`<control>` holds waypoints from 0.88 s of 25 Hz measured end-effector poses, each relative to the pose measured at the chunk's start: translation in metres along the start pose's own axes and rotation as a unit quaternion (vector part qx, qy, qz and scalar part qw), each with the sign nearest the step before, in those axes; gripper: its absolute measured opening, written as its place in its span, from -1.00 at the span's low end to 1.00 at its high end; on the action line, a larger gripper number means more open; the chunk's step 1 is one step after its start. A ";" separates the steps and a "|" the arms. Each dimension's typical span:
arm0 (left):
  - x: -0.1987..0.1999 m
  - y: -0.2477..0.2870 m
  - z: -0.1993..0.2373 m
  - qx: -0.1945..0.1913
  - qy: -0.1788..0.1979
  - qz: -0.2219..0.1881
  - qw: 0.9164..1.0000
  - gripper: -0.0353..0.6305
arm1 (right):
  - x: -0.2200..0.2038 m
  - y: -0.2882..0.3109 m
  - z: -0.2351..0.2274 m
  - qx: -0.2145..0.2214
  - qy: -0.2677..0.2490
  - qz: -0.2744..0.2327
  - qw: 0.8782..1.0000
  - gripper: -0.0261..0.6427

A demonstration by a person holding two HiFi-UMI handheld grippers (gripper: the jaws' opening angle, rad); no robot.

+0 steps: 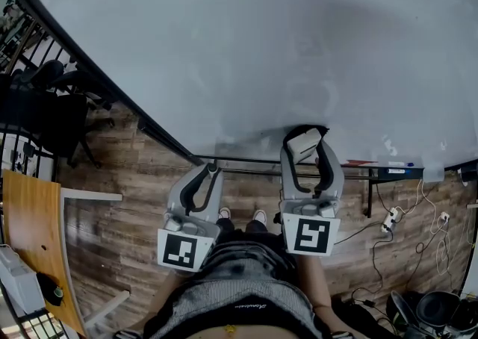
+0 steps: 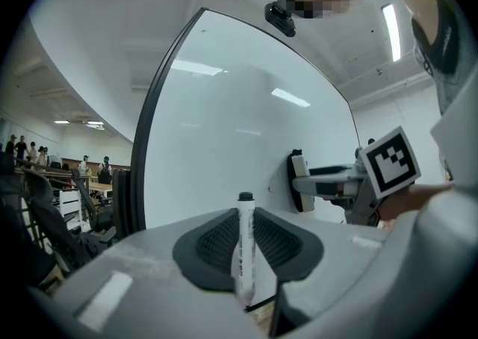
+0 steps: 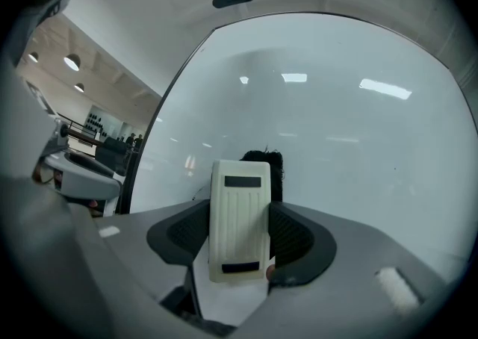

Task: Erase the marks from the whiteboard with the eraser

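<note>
Cream plastic eraser (image 3: 239, 218) sits pinched in the right tongs (image 1: 308, 152), its dark felt face against the whiteboard (image 1: 261, 46) low down. Left tongs (image 1: 203, 181) pinch a white marker (image 2: 244, 255), clear of the board.

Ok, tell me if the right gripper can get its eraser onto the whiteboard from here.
Probably yes. The right gripper is shut on the eraser, whose felt side looks at or nearly at the whiteboard, with nothing between them. The left gripper, shut on a marker, is off to one side.

wood floor (image 1: 134, 188) | orange desk (image 1: 30, 233) | white power strip (image 1: 389, 218), cables (image 1: 427, 199) | black chairs (image 1: 46, 115)
</note>
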State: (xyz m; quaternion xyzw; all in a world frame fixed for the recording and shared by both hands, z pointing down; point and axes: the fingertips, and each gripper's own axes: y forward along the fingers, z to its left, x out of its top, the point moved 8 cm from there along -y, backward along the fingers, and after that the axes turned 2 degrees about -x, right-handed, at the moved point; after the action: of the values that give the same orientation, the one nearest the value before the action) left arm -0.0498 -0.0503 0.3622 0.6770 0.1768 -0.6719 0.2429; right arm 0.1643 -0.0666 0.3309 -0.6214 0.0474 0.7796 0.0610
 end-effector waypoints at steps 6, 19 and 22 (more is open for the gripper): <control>-0.005 -0.005 0.010 0.009 -0.001 0.006 1.000 -0.67 | -0.002 0.001 0.005 -0.011 0.002 0.000 1.000 -0.18; -0.007 -0.017 0.042 0.005 -0.006 0.004 1.000 -0.67 | 0.012 0.024 0.067 0.059 -0.014 -0.017 0.998 -0.18; -0.008 -0.021 0.052 0.010 -0.004 0.006 1.000 -0.67 | 0.013 0.030 0.084 0.079 -0.008 -0.015 0.997 -0.18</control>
State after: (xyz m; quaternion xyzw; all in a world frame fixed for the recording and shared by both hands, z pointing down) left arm -0.1047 -0.0613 0.3694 0.6777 0.1656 -0.6747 0.2408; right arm 0.0759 -0.0830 0.3369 -0.6092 0.0990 0.7773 0.1219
